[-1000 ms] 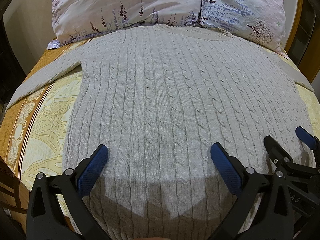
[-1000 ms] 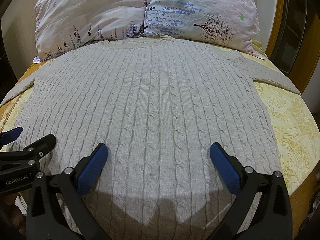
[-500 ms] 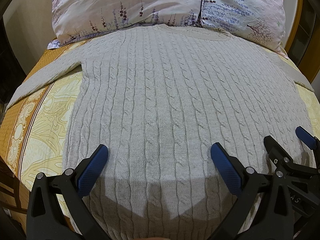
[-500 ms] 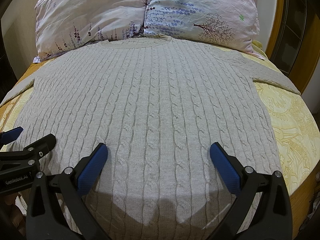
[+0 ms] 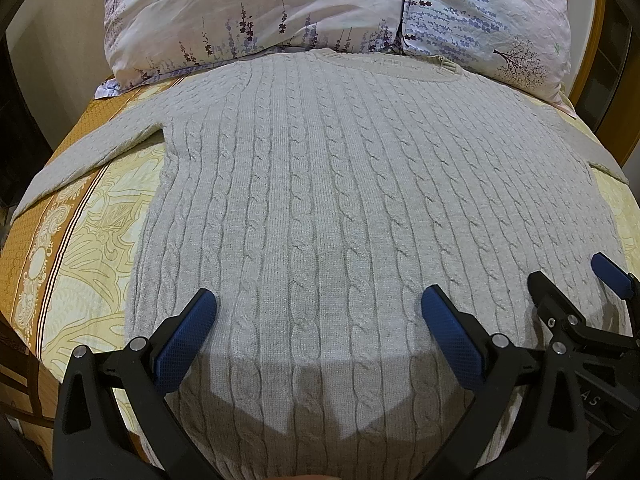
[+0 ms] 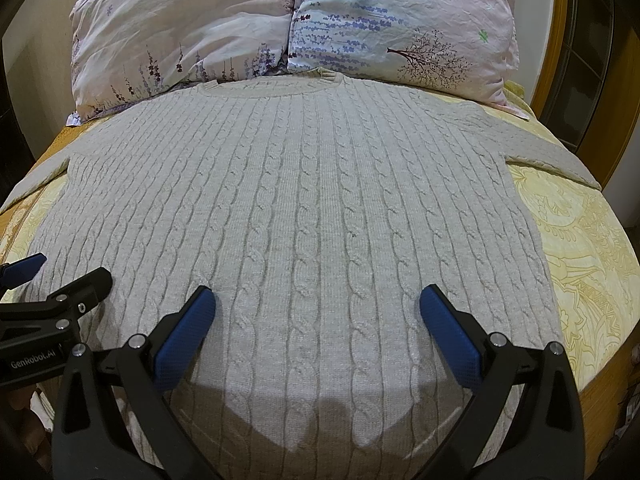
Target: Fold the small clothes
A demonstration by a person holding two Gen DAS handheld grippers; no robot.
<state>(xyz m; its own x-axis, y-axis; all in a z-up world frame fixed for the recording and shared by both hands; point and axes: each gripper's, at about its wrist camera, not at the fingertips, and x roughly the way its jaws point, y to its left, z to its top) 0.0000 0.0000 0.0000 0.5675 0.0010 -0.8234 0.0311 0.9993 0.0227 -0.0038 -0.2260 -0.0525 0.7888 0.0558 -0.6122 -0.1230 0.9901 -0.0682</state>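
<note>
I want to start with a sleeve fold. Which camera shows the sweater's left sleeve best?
The left wrist view. There the left sleeve runs from the armpit out across the yellow bedspread to the bed's edge, unobstructed. The right wrist view catches only a thin strip of it at the frame's left border, too squeezed to judge.

I see two pillows side by side at the top of the frame: a pink pillow (image 5: pixel 248 12) on the left, touching a pale blue pillow (image 5: pixel 484 20) on the right. Below them, a yellow patterned bedspread (image 5: pixel 80 232) with an orange border covers the bed.
</note>
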